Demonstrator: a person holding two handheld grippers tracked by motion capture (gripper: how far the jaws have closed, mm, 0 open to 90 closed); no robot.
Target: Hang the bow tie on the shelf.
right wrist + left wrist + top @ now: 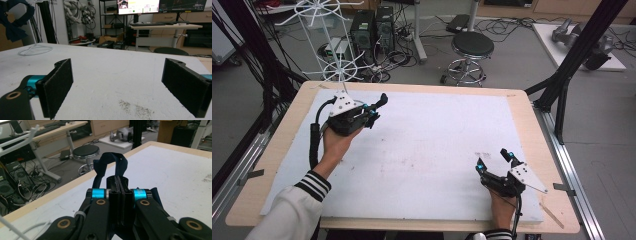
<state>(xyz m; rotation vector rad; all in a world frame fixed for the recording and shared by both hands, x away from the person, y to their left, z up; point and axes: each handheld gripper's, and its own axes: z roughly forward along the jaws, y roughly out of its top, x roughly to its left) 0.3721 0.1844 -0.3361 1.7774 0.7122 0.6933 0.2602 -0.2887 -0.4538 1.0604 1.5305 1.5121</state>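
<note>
Left gripper: at 10 o'clock on the white mat, jaws clamped on a dark blue cloth held above it
Right gripper: at 4 o'clock, jaws wide apart, holding nothing

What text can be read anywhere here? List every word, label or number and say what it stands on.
None can be read.
Monitor behind the table: coloured screen text, too small and blurred.
Second screen beside it: faint lines, illegible.
Left gripper, shut on dark blue cloth: no marking.
Right gripper, open: no marking.
</note>
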